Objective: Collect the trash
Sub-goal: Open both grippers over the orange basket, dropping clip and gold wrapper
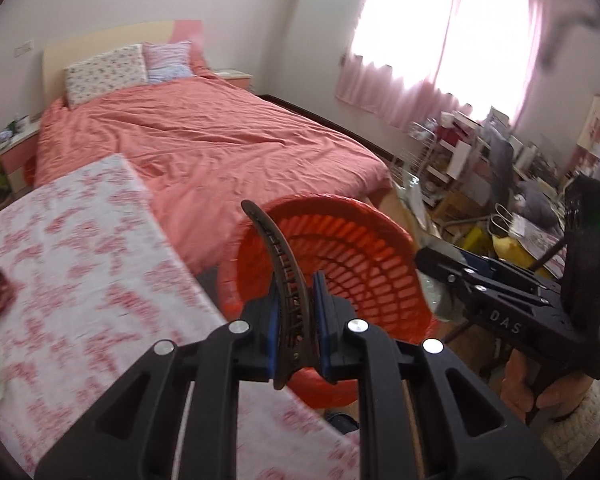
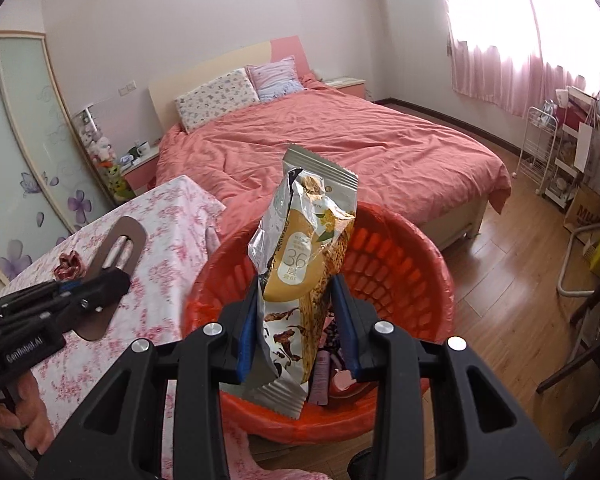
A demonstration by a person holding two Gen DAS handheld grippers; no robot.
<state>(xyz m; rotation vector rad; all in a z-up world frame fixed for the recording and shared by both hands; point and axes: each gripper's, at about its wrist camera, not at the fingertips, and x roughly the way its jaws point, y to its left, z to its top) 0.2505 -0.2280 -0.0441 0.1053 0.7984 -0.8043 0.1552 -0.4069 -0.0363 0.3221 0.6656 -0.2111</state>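
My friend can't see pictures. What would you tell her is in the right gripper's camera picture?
The right gripper pinches a crinkled snack wrapper above a red basket with some trash already in it. On the left, the left gripper holds a flat brown clip over a table with a pink flowered cloth. Behind them stands a bed with a coral cover.

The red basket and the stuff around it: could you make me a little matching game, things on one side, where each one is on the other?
Things:
1. snack wrapper
2. brown hair claw
3. red basket
4. crumpled red wrapper

Places:
A. on the flowered tablecloth
B. pinched in the left gripper
C. beside the table, in front of the bed
D. clamped in the right gripper, above the basket

Pairs: 1-D, 2-B, 3-C, 4-A
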